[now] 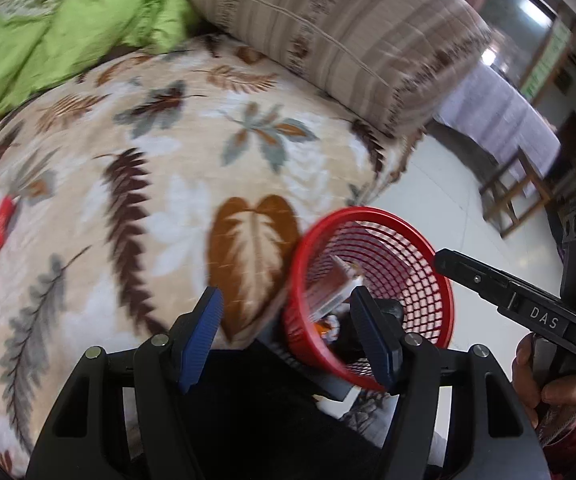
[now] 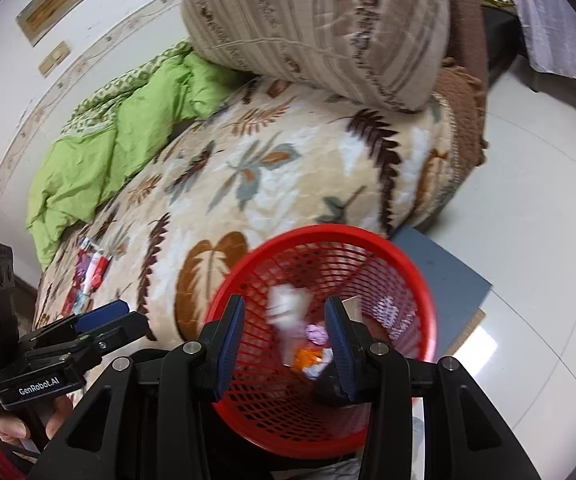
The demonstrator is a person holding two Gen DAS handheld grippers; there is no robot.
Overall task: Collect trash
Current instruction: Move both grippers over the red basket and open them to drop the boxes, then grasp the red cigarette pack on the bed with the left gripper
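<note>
My right hand-held gripper (image 2: 284,338) hangs just above the red basket (image 2: 416,280), its 2 blue ribbed pads part open with nothing pinched between them. Below it a blurred white scrap (image 2: 288,312) sits loose in the basket, touching neither pad. My left hand-held gripper (image 1: 286,334) is near the basket's rim on the bed side, jaws also part open and empty; through them I see a flat shiny wrapper (image 1: 336,288) leaning against the inside of the mesh.

The basket is round, moulded plastic lattice with a solid rim, stiff but light by my judgement, standing on the floor against the bed's edge, beside a grey-blue flat board (image 2: 444,268). Inside it lie a pale purple crumple (image 2: 316,334), an orange piece (image 2: 308,358) and more white paper.

What is left to collect is the cluster of red and white wrappers (image 2: 90,270) on the bed (image 2: 224,184), well away from the basket, toward the green quilt (image 2: 100,160). I expect them to be feather-light, thin, crinkly and slippery film: they will slide on the plush blanket and flex if nudged, so I would come down on a raised crease or twisted end and close on that, not on a flat face. The fleecy blanket is soft and will give under the pads, so some pile may get caught too. The striped pillow (image 2: 328,28) lies beyond the basket, clear of all this.
</note>
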